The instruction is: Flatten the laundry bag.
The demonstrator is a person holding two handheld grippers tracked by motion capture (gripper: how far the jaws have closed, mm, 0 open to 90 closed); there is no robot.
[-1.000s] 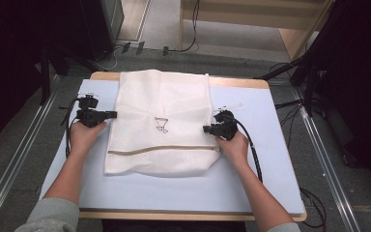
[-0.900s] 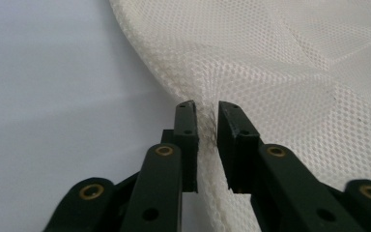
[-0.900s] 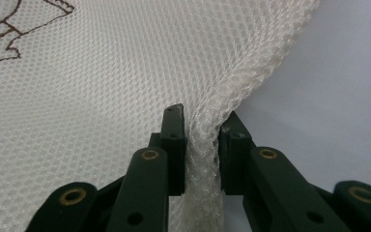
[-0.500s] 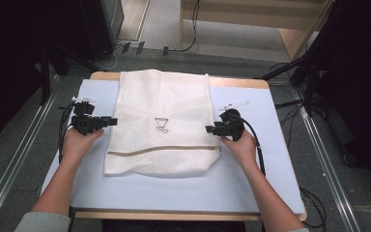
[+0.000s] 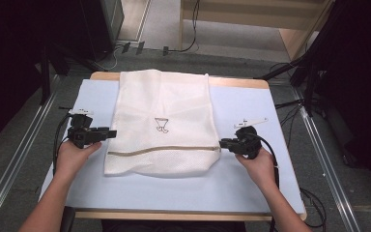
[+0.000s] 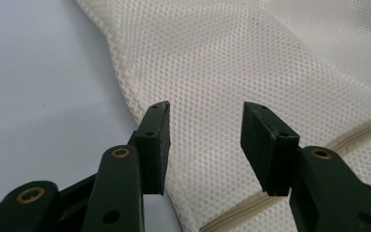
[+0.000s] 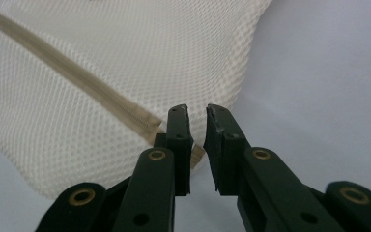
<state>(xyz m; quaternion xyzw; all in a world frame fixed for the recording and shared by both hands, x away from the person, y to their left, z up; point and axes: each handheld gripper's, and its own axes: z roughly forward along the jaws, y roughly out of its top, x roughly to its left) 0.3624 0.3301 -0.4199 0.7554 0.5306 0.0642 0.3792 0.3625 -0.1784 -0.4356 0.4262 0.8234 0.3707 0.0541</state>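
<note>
Pale blue table mat [image 5: 251, 104] carries flat white mesh laundry bag [image 5: 162, 104], beige zipper [image 5: 164, 149] near front. Left gripper [image 6: 205, 140] has just opened, hovering over bag's edge, empty. Right gripper [image 7: 198, 145] has just narrowed to slim gap at zipper end, nothing pinched. Step: regrasp. Next: clamp both sides.

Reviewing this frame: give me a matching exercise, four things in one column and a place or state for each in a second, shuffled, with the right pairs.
Things:
1. mesh bag
2. zipper
3. left gripper
4. right gripper

Places or states:
A. jaws nearly together, at the zipper's end by the bag's edge
B. tan line across the bag's near part
C. lies flat on the blue mat
D. jaws apart over the mesh, gripping nothing

Pairs: 1-C, 2-B, 3-D, 4-A
</note>
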